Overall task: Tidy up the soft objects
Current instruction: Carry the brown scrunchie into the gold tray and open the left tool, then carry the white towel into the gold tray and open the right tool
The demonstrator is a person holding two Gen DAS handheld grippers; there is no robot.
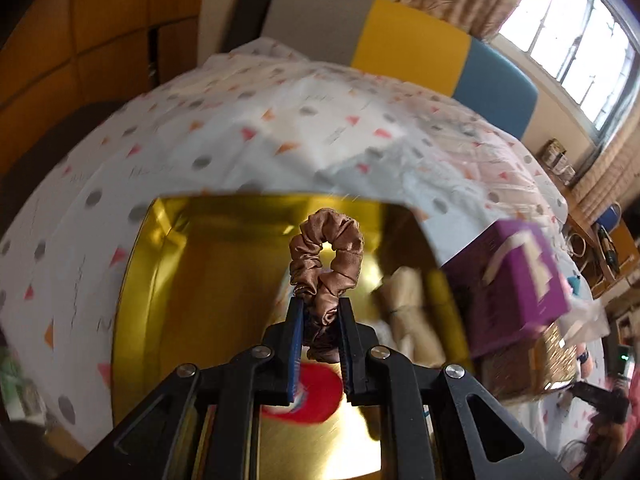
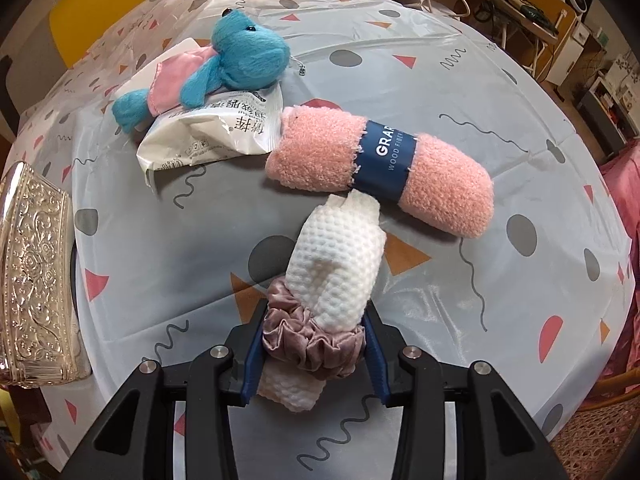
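Brown scrunchie pinched in left gripper, hanging over open gold tin; not yet dropped. Tin interior showing a red-and-white item and a beige bundle, apparently already stowed. White waffle cloth roll, banded by mauve scrunchie, clamped in right gripper, off the patterned tablecloth. Still out: pink towel roll, blue plush toy, white packet. Embossed silver box at table edge. Judged under halfway.
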